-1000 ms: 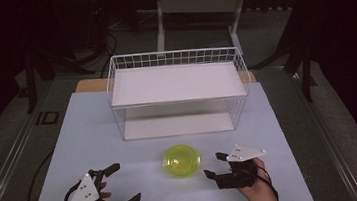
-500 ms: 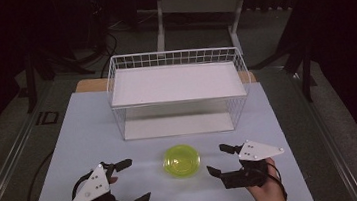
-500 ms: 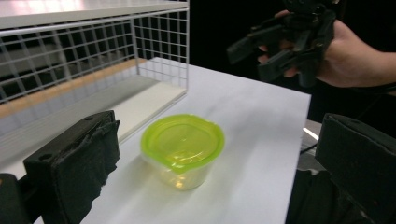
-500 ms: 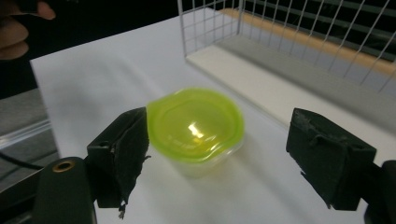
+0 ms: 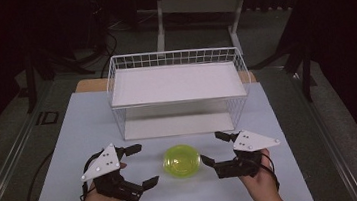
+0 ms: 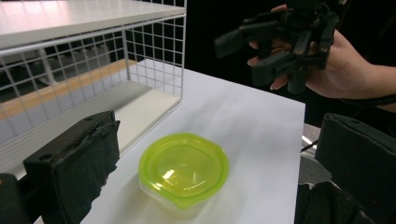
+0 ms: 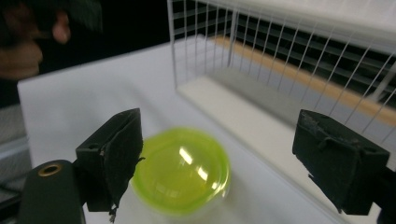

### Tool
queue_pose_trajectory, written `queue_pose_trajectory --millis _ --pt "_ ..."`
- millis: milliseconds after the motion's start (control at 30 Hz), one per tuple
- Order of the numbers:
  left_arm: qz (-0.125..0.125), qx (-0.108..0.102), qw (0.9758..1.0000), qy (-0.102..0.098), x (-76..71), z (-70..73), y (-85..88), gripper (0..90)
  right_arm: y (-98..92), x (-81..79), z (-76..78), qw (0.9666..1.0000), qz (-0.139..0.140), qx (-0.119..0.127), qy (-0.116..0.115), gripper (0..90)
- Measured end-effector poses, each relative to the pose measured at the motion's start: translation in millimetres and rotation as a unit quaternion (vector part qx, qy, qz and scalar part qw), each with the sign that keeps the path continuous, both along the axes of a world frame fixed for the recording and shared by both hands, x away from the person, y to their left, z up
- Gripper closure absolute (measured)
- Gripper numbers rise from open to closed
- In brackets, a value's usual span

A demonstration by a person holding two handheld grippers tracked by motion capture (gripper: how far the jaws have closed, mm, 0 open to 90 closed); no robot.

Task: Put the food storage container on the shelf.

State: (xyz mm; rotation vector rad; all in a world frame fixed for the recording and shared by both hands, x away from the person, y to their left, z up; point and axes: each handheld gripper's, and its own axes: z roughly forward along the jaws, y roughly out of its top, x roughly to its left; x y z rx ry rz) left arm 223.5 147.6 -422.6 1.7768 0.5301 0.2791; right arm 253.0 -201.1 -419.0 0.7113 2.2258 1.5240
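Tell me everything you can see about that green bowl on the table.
The green bowl is small, round and translucent yellow-green, apparently glossy plastic, with a slightly faceted rim. It looks turned upside down, dome up, though that is hard to confirm. It rests on the white table, just in front of the wire shelf, between the two tools. Nothing else touches it.

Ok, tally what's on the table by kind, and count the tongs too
Green lidded bowl: 1
White wire rack: 1
Tongs, left and right: 2
Total: 4
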Motion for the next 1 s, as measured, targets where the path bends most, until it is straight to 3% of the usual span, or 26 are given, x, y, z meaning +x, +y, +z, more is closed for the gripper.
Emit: queue_pose_trajectory --millis 100,200,333,467,500,567,733,767,800,900,1000 --pt "0.003 -0.009 0.9999 0.01 8.1 -2.2 -4.5 0.3 0.2 6.4 -0.7 1.0 -0.004 0.0 0.008 15.4" --pt "0.011 -0.005 0.9999 0.012 14.1 -4.0 -8.1 0.3 -1.5 14.8 -3.6 0.9993 -0.014 -0.007 0.035 14.2" --pt "0.027 -0.011 0.9989 0.036 24.7 -9.7 -10.8 0.3 -4.6 25.1 -11.2 0.998 -0.018 -0.003 0.061 13.1" --pt "0.032 0.001 0.9971 0.069 36.6 -19.7 -13.8 0.4 -2.2 31.2 -20.5 0.997 -0.029 -0.016 0.069 11.8" --pt "0.035 0.005 0.9968 0.071 37.8 -21.7 -14.5 0.4 -1.0 32.5 -23.6 0.9962 -0.026 -0.012 0.082 11.4" --pt "0.036 0.015 0.9963 0.077 40.4 -26.9 -16.9 0.4 0.7 32.2 -27.1 0.996 -0.03 -0.014 0.083 11.8" --pt "0.048 0.03 0.993 0.104 45.0 -38.7 -22.6 2.6 1.9 35.3 -34.1 0.994 -0.028 -0.005 0.106 14.7" --pt "0.05 0.026 0.9917 0.115 47.2 -44.0 -23.6 2.6 1.6 36.7 -35.7 0.9932 -0.032 -0.001 0.112 15.2" --pt "0.052 0.025 0.9908 0.123 48.2 -46.1 -24.1 2.9 1.9 39.7 -38.8 0.9906 -0.031 0.006 0.133 17.9" --pt "0.063 0.026 0.9858 0.153 53.0 -55.2 -26.5 4.2 4.1 42.7 -44.4 0.9878 -0.032 0.008 0.152 20.8" --pt "0.076 0.023 0.982 0.172 55.3 -61.1 -28.7 10.2 8.8 44.0 -49.8 0.9856 -0.033 -0.001 0.166 24.7"
